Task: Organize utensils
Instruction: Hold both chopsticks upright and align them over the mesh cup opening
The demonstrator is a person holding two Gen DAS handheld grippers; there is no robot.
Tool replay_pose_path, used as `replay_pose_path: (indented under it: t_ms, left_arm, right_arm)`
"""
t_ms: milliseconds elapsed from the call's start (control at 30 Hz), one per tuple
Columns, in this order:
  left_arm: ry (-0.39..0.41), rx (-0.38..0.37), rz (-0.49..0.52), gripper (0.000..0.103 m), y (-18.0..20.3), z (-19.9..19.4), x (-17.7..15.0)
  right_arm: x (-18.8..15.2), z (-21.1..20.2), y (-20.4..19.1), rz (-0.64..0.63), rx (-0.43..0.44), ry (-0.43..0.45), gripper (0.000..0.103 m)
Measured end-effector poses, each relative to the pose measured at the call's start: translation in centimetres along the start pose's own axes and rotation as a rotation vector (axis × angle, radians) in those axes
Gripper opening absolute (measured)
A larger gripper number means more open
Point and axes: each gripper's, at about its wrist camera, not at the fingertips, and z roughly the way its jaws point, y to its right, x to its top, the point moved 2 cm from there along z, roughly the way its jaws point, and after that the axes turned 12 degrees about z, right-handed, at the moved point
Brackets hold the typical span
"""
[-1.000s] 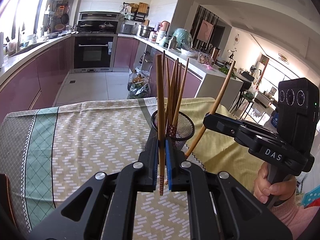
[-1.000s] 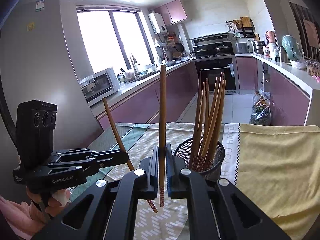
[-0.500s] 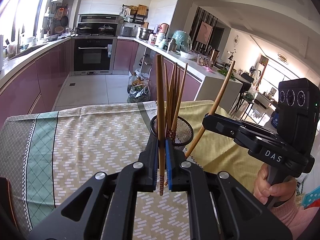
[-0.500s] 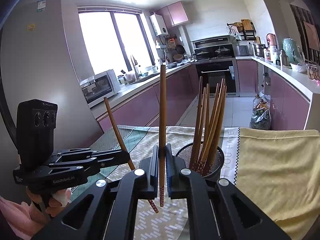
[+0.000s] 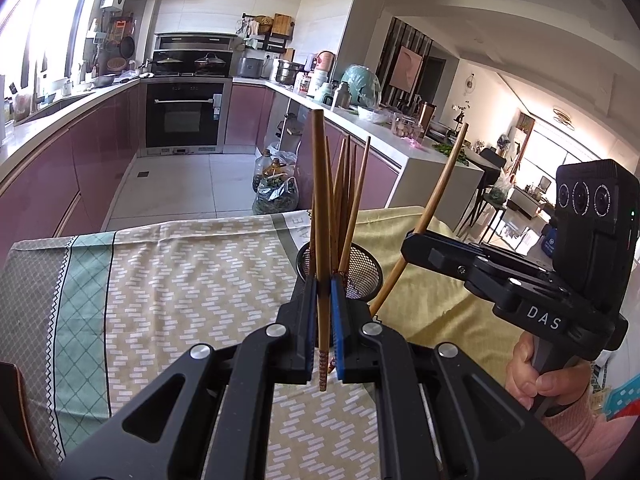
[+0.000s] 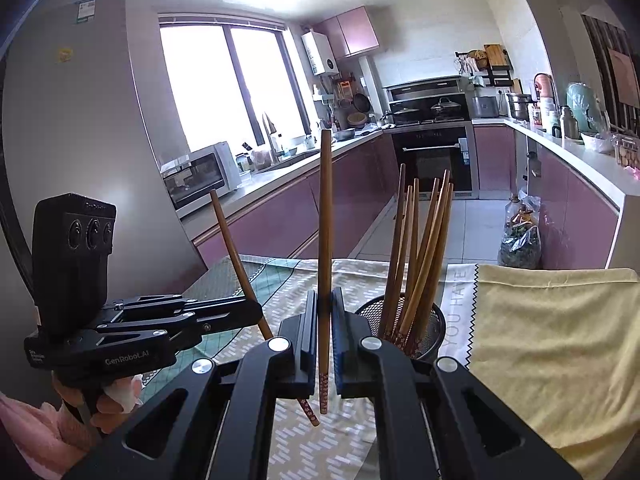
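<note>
On the left, the left gripper (image 5: 323,344) has its jaws pinching one wooden chopstick (image 5: 321,240) low on the shaft, near the patterned tip, so the long plain end stands almost upright above the desk (image 5: 180,280) with its patterned cloth. Just beyond it, near the middle, sits the black mesh holder (image 6: 434,320), already carrying a loose bundle of chopsticks (image 6: 420,248) that fan out against its rim. To the right, the right gripper (image 6: 324,344) is likewise pressed onto a second chopstick (image 6: 325,240), gripped near its decorated end and held vertical; from the left wrist view this same stick leans over beside the holder.

The sticks look light, stiff and thin, with a smooth finish (likely a bit slippery between flat pads), so a grip this far from the middle could let one pivot or slide if it knocks the rim or the bundle. I judge the low hold sensible for lowering tip-first into the holder, provided each comes down into an open gap. The holder is light too and could tip if pushed sideways.
</note>
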Motion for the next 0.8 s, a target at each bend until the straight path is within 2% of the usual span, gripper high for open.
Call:
replay_pose_path:
  t_ms: [800]
  left_arm:
    - [0.010,0.002,0.015,0.008,0.24,0.04,0.85]
  right_arm:
    - [0.58,-0.19,-0.03,-0.005,0.002,0.009,0.006]
